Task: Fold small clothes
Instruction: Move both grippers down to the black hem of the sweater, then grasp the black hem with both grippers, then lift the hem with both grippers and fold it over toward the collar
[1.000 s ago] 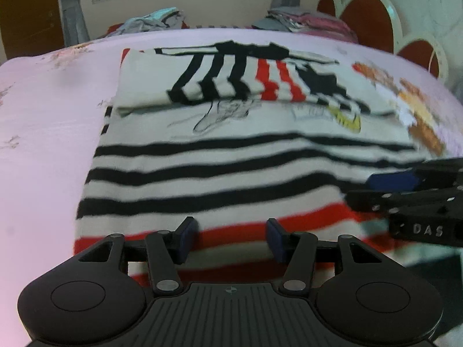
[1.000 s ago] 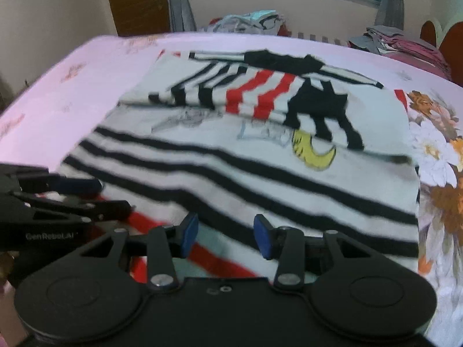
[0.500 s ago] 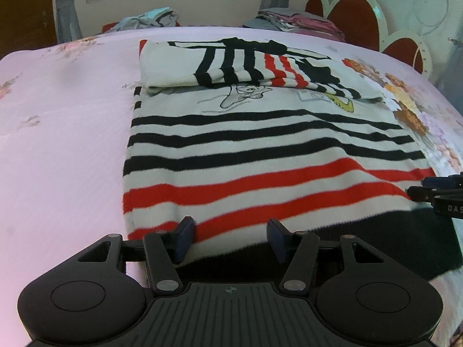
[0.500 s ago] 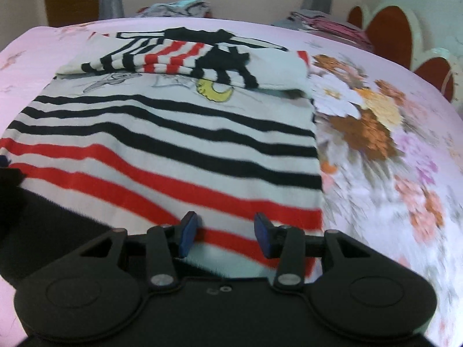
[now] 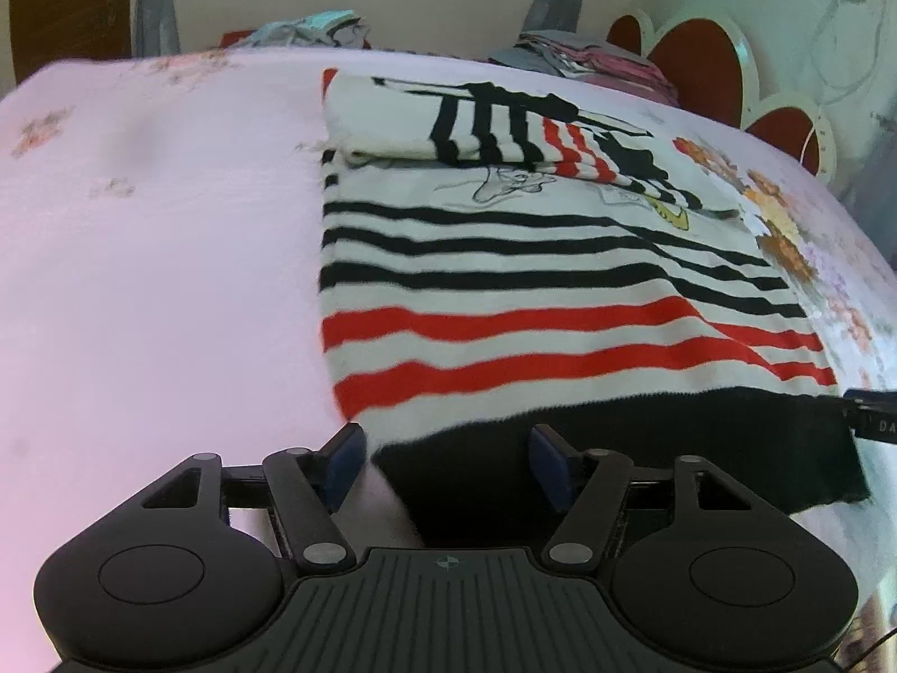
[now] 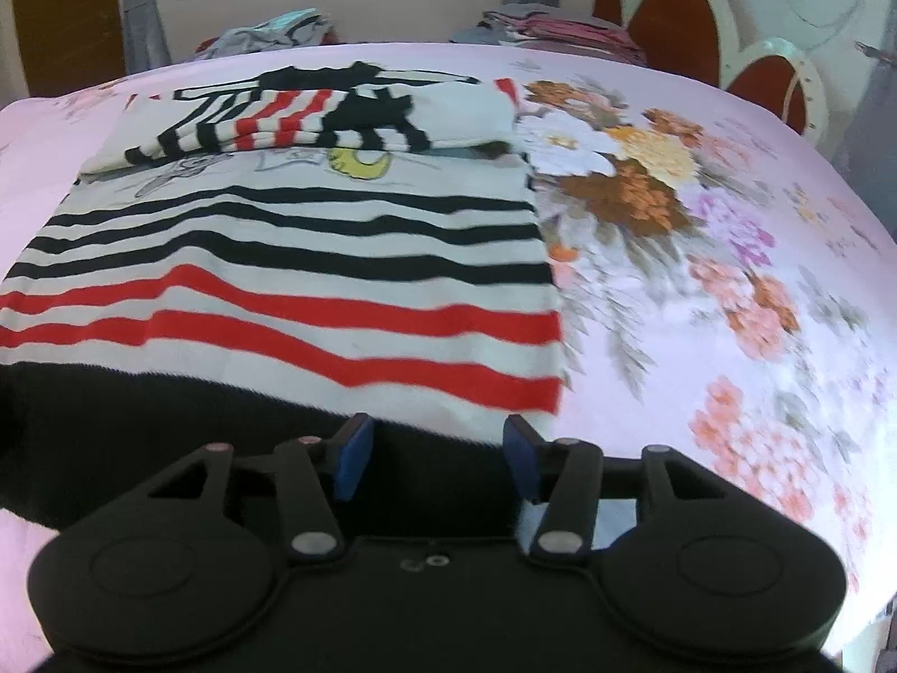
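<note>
Left wrist: left gripper (image 5: 445,457) wide apart, empty, at 6 o'clock over striped sweater (image 5: 538,291) hem's left corner on bed (image 5: 151,235). Right wrist: right gripper (image 6: 436,451) wide, empty, at right corner. Best pinching both corners level, lifting together toward 12 o'clock.

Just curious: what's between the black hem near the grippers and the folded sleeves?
In both wrist views, the sweater's own front: red stripes, then black stripes, then a cartoon print.

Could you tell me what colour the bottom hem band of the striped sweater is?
Solid black, below the red stripes of the striped sweater; clearest in the left wrist view.
</note>
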Action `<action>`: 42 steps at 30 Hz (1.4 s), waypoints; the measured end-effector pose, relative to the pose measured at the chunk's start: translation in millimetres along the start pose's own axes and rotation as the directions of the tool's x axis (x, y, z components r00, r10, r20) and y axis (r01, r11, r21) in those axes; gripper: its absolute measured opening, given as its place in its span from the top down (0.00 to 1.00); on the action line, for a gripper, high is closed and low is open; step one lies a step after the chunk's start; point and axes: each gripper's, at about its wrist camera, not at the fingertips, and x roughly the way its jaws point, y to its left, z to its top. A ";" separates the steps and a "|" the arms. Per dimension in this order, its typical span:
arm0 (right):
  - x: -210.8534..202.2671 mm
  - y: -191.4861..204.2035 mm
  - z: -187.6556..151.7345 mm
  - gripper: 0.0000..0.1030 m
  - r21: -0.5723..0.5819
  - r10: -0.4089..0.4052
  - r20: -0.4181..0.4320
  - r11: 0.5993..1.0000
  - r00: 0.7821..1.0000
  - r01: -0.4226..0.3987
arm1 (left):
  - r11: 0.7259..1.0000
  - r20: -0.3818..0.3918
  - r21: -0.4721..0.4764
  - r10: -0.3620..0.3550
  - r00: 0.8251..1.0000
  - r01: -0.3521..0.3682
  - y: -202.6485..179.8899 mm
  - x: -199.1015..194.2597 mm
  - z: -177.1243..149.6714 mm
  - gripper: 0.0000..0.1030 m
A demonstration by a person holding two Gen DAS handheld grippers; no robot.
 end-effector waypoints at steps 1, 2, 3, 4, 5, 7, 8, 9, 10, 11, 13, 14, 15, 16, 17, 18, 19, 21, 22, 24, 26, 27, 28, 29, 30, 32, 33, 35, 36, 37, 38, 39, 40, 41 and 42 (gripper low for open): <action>-1.9 -3.0 -2.3 0.49 0.008 -0.007 -0.002 1.000 1.000 0.007 | 1.000 -0.007 -0.016 -0.012 1.000 0.012 3.6 -0.9 -2.3 0.37; -3.4 -5.6 -4.6 0.49 0.015 -0.011 -0.004 1.000 1.000 0.011 | 0.999 -0.014 -0.038 -0.027 1.000 0.027 7.6 -1.9 -5.3 0.37; -4.9 -9.1 -7.2 0.48 0.026 -0.014 -0.008 1.000 1.000 0.014 | 0.998 -0.020 -0.052 -0.039 0.999 0.038 10.0 -2.3 -7.9 0.37; -5.8 -12.3 -9.6 0.46 0.037 -0.015 -0.013 0.999 1.000 0.016 | 0.997 -0.026 -0.064 -0.050 0.998 0.048 12.0 -2.3 -10.7 0.37; -6.5 -15.2 -12.0 0.45 0.047 -0.017 -0.017 0.999 1.000 0.017 | 0.996 -0.031 -0.074 -0.061 0.998 0.059 13.7 -2.3 -13.3 0.37; -7.2 -21.3 -17.3 0.44 0.075 -0.011 -0.027 0.997 1.000 0.013 | 0.993 -0.041 -0.088 -0.088 0.995 0.085 14.8 -2.3 -17.4 0.37; -6.9 -24.1 -19.6 0.44 0.088 -0.002 -0.034 0.996 0.999 0.005 | 0.991 -0.045 -0.092 -0.097 0.994 0.093 14.1 -2.3 -18.8 0.37; -5.7 -26.8 -21.7 0.44 0.104 0.009 -0.041 0.995 0.999 -0.005 | 0.990 -0.049 -0.097 -0.104 0.993 0.099 13.2 -2.0 -20.0 0.38; -5.0 -28.6 -23.5 0.44 0.116 0.019 -0.045 0.993 0.999 -0.014 | 0.989 -0.054 -0.101 -0.111 0.992 0.105 11.9 -1.1 -20.8 0.38; -3.9 -30.1 -24.5 0.44 0.126 0.027 -0.047 0.992 0.999 -0.021 | 0.989 -0.057 -0.102 -0.113 0.992 0.107 10.9 -0.4 -21.2 0.38; -0.8 -32.2 -25.0 0.44 0.145 0.046 -0.051 0.989 0.998 -0.038 | 0.987 -0.064 -0.112 -0.121 0.991 0.113 7.9 1.3 -20.2 0.38; 0.2 -33.3 -25.1 0.44 0.159 0.059 -0.051 0.986 0.997 -0.050 | 0.985 -0.070 -0.123 -0.131 0.989 0.122 6.8 2.4 -19.2 0.38; 0.8 -34.6 -24.8 0.45 0.175 0.074 -0.050 0.982 0.996 -0.064 | 0.984 -0.077 -0.124 -0.139 0.987 0.129 4.5 3.8 -18.0 0.42; 1.4 -35.2 -24.9 0.47 0.188 0.084 -0.049 0.979 0.995 -0.073 | 0.984 -0.083 -0.116 -0.144 0.986 0.134 2.7 4.8 -17.4 0.55; 1.7 -35.5 -24.8 0.47 0.195 0.089 -0.048 0.978 0.995 -0.078 | 0.985 -0.090 -0.111 -0.146 0.985 0.136 1.5 6.4 -16.7 0.60; 1.5 -35.8 -24.8 0.50 0.202 0.096 -0.047 0.976 0.994 -0.085 | 0.982 -0.096 -0.126 -0.155 0.983 0.143 2.4 8.2 -16.1 0.69; 1.0 -35.8 -24.7 0.55 0.206 0.105 -0.047 0.974 0.993 -0.094 | 0.979 -0.103 -0.141 -0.162 0.981 0.147 3.5 10.1 -15.5 0.76; -0.2 -36.2 -25.2 0.66 0.211 0.132 -0.051 0.970 0.990 -0.118 | 0.978 -0.107 -0.145 -0.166 0.980 0.150 3.7 11.2 -15.1 0.82; -0.6 -35.7 -24.7 0.71 0.209 0.144 -0.059 0.969 0.988 -0.129 | 0.977 -0.111 -0.144 -0.175 0.978 0.158 3.0 11.8 -15.0 0.87; -0.5 -35.2 -23.2 0.79 0.207 0.165 -0.069 0.967 0.984 -0.148 | 0.976 -0.116 -0.135 -0.188 0.975 0.172 1.4 11.7 -14.4 0.89; -0.8 -36.0 -20.2 0.90 0.222 0.206 -0.078 0.957 0.975 -0.185 | 0.976 -0.120 -0.123 -0.197 0.973 0.183 -0.4 11.5 -11.2 0.90; -1.8 -35.3 -18.2 0.90 0.219 0.214 -0.075 0.956 0.974 -0.194 | 0.974 -0.116 -0.122 -0.205 0.972 0.191 -1.0 10.7 -8.4 0.90; -4.5 -34.7 -15.3 0.91 0.209 0.221 -0.062 0.956 0.973 -0.204 | 0.972 -0.109 -0.121 -0.212 0.971 0.199 -1.0 9.4 -5.2 0.90; -7.4 -35.0 -12.0 0.91 0.203 0.226 -0.047 0.956 0.973 -0.212 | 0.972 -0.098 -0.117 -0.217 0.971 0.205 -1.7 7.4 -1.2 0.90; -10.0 -35.6 -8.1 0.91 0.201 0.231 -0.034 0.955 0.972 -0.220 | 0.971 -0.082 -0.110 -0.220 0.972 0.211 -2.9 4.5 3.6 0.90; -15.4 -37.5 2.3 0.91 0.200 0.242 -0.002 0.951 0.970 -0.237 | 0.969 -0.052 -0.106 -0.228 0.972 0.222 -3.7 -0.4 13.9 0.90; -18.2 -38.4 8.8 0.91 0.198 0.247 0.014 0.949 0.969 -0.245 | 0.969 -0.036 -0.102 -0.230 0.973 0.225 -4.3 -2.7 20.2 0.90; -21.7 -40.6 21.5 0.91 0.197 0.254 0.043 0.946 0.966 -0.257 | 0.968 -0.009 -0.097 -0.233 0.972 0.231 -4.1 -5.6 32.6 0.90; -23.1 -41.4 28.7 0.91 0.193 0.255 0.058 0.946 0.965 -0.262 | 0.966 0.009 -0.101 -0.238 0.971 0.237 -3.7 -6.5 39.8 0.90; -24.1 -42.2 35.9 0.91 0.187 0.257 0.075 0.945 0.964 -0.267 | 0.965 0.024 -0.102 -0.241 0.970 0.242 -2.9 -6.9 46.3 0.90; -24.4 -42.8 41.9 0.91 0.184 0.260 0.088 0.945 0.962 -0.272 | 0.964 0.040 -0.103 -0.244 0.969 0.247 -2.8 -6.8 53.4 0.90; -24.2 -43.2 49.4 0.91 0.178 0.262 0.103 0.944 0.960 -0.276 | 0.961 0.055 -0.108 -0.248 0.967 0.253 -2.5 -6.0 61.4 0.90; -23.4 -43.1 58.0 0.91 0.173 0.261 0.119 0.945 0.958 -0.279 | 0.959 0.064 -0.111 -0.253 0.965 0.259 -2.3 -4.8 68.2 0.90; -21.7 -43.6 64.5 0.91 0.172 0.263 0.129 0.944 0.956 -0.283 | 0.958 0.073 -0.113 -0.256 0.964 0.263 -2.4 -3.1 75.1 0.90; -19.8 -43.8 73.1 0.91 0.173 0.269 0.141 0.941 0.953 -0.291 | 0.958 0.085 -0.113 -0.256 0.963 0.264 -2.7 -0.2 83.5 0.90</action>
